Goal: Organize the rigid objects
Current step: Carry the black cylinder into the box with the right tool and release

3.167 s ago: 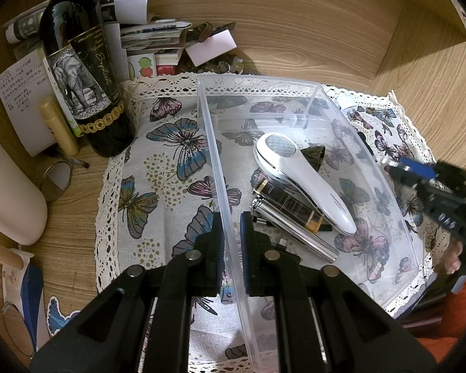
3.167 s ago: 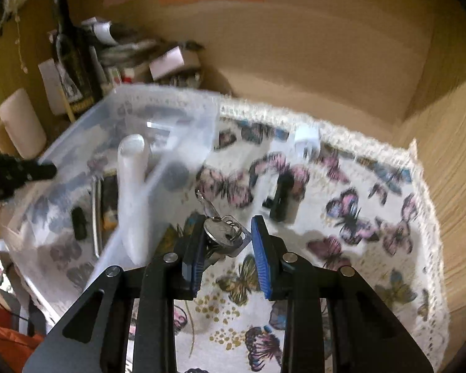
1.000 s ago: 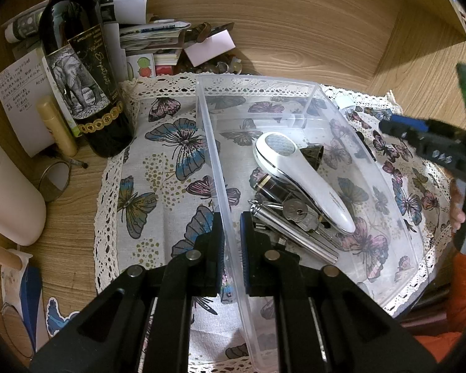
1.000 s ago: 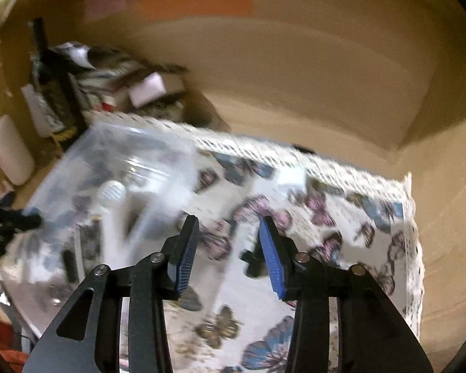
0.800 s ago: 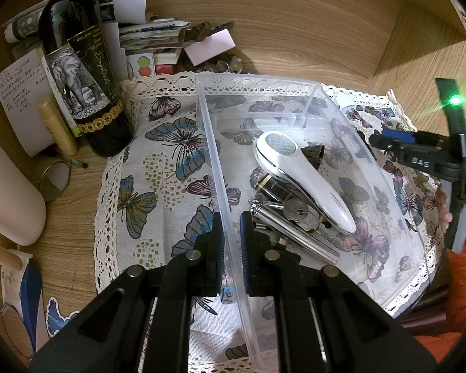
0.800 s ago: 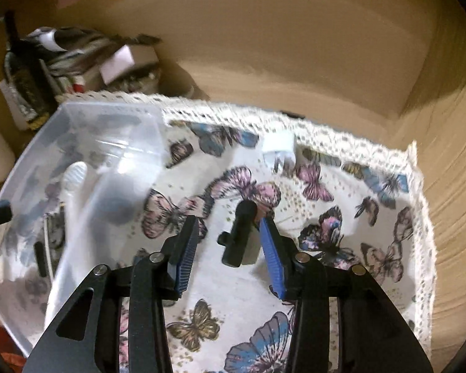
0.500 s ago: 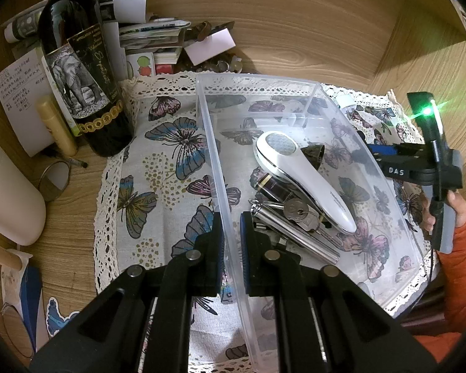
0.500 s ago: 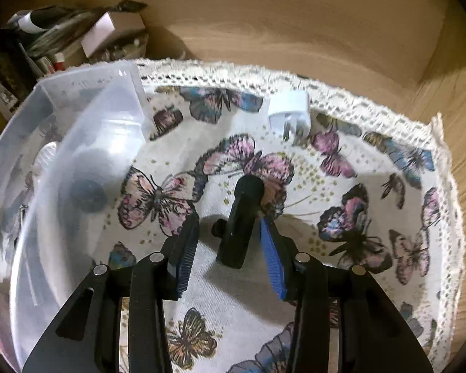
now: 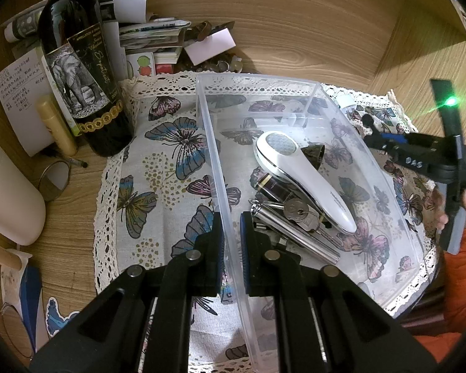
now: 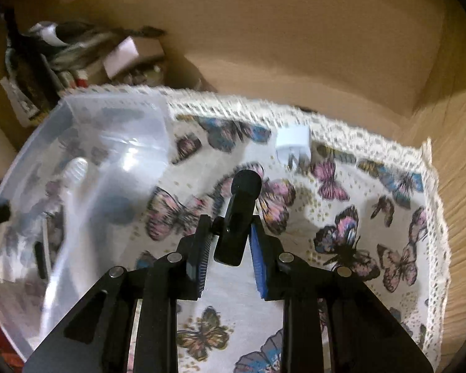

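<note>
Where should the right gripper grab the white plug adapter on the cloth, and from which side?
Judging from the right wrist view: take the white plug adapter across the two flat sides of its boxy body, coming down from above. Its prongs point toward the camera, so keep the pads on the body behind them. The right gripper is shut on the small black microphone, which must go first.

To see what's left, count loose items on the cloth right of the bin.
2. A black stick-shaped piece between the right gripper's jaws, which have just been closing; a white plug by the far lace edge. The gripper may hide more.
</note>
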`<state>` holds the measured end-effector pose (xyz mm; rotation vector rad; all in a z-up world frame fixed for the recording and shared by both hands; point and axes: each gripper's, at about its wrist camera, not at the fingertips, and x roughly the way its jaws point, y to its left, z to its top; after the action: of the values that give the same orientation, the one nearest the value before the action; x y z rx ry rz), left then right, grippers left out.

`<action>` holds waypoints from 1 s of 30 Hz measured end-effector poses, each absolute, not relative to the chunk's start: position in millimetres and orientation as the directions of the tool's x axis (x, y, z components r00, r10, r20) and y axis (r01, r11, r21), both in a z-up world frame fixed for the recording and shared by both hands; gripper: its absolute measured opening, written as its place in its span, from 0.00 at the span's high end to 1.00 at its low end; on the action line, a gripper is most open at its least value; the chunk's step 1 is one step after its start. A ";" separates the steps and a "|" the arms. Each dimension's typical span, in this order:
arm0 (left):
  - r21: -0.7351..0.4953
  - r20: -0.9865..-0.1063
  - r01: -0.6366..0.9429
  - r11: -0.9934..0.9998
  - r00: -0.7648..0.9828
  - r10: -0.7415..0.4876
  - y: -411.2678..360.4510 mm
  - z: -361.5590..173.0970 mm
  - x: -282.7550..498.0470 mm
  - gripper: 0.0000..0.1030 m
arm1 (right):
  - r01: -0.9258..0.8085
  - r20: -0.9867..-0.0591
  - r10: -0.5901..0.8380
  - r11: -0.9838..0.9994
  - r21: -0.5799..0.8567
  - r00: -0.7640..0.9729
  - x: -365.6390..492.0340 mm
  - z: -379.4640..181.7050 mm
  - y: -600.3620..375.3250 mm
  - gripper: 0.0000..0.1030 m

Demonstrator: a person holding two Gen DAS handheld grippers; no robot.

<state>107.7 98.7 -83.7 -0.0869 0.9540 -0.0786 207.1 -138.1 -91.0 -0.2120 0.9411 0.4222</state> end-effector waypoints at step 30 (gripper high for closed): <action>-0.109 -0.810 0.029 0.994 0.576 -0.106 98.9 -83.7 107.9 0.91 | -0.719 -0.757 0.475 0.695 0.010 0.449 142.8 -56.9 -32.1 0.78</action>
<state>107.9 98.9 -83.7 -0.0874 0.9538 -0.0790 142.8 -32.1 -56.9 -0.3355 0.8153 0.7552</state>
